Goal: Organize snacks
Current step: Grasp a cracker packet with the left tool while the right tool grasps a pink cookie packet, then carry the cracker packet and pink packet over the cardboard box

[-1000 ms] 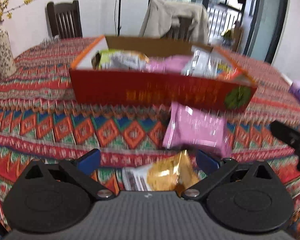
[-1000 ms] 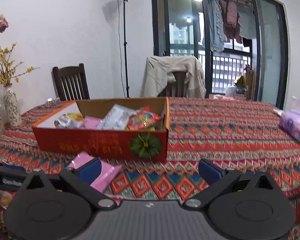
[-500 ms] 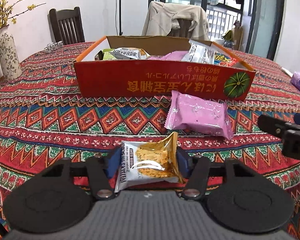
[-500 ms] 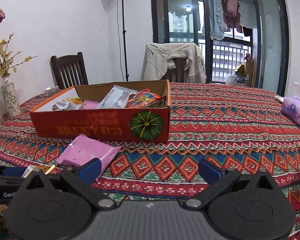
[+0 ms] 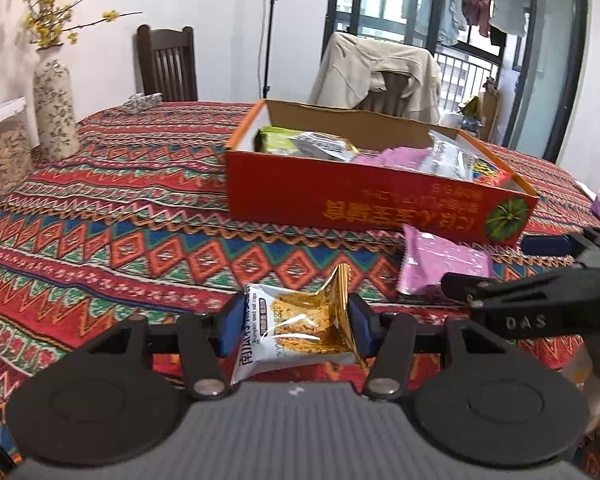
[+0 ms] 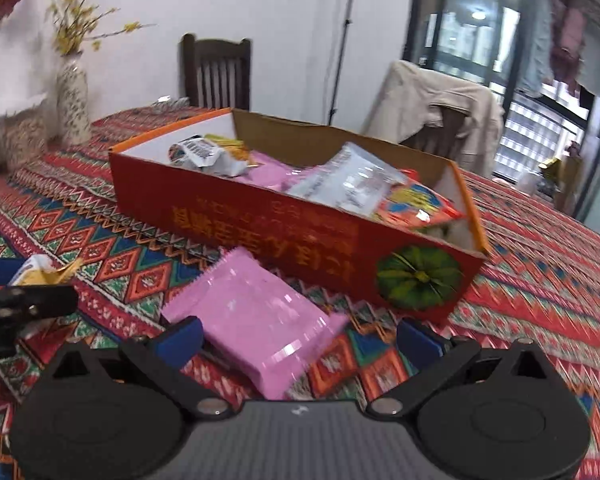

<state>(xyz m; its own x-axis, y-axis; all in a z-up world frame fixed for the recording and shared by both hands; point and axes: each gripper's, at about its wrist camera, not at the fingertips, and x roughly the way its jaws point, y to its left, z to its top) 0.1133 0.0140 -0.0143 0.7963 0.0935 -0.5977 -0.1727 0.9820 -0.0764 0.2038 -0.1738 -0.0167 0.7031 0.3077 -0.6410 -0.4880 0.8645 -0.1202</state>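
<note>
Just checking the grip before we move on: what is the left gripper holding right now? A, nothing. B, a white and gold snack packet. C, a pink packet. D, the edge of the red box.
B: the left gripper has its blue pads pressed on the white and gold snack packet.

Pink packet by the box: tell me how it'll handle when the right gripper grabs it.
The pink packet looks puffy and glossy: probably light, and it may slip or crumple. It lies flat between the open right gripper, so it's unlikely to roll.

Bare tablecloth [image 5: 112,216] lay open left of the red box [image 5: 340,196]. The box's near wall blocked the straight way ahead, a pink packet [image 6: 256,324] lay against it, and a vase [image 5: 54,108] stood far left.
</note>
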